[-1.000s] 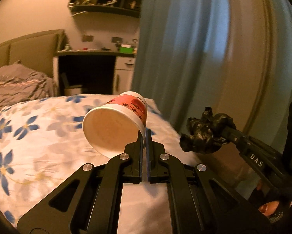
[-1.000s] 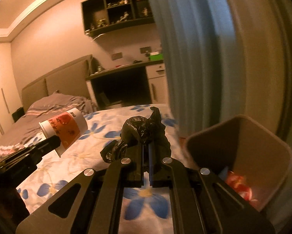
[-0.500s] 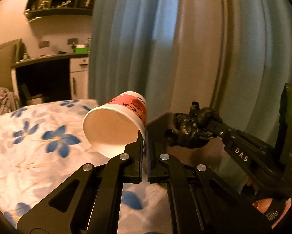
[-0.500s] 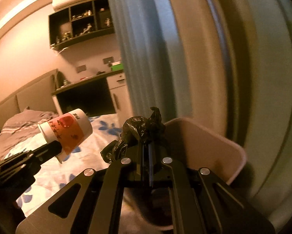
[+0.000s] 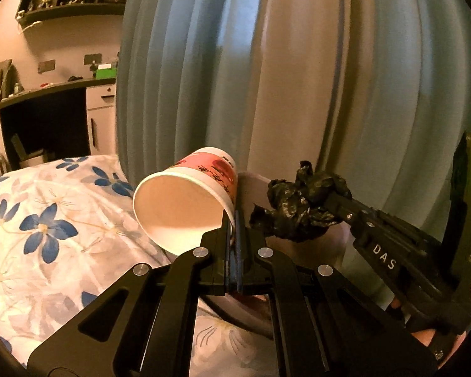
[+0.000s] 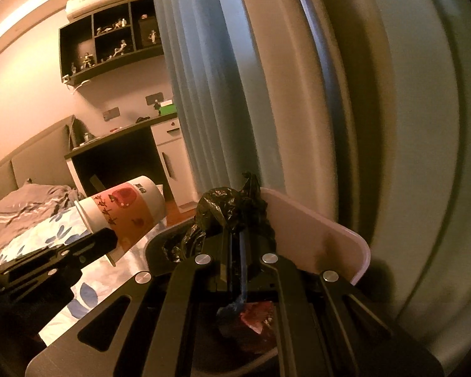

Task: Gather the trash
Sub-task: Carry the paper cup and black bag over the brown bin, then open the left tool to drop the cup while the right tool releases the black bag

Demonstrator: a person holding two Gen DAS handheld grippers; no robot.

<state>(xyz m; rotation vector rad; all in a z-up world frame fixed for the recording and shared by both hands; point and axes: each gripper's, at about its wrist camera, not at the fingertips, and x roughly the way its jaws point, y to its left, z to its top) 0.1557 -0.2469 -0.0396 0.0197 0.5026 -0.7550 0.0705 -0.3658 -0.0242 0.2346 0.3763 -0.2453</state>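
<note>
With the left tool (image 5: 233,220) pinching the paper cup (image 5: 185,201) by its rim beside the bin (image 6: 314,235) and the right tool (image 6: 235,235) pinching the crumpled black bag (image 6: 229,210) above it, an early release could drop the cup onto the bed (image 5: 47,220).

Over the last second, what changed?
Both hands swung from over the bed to the bin by the curtain; the bag now hangs over the bin's opening, the cup beside its rim. Nothing released: left gripper still pinches the cup rim, right gripper still clamps the bag.
</note>
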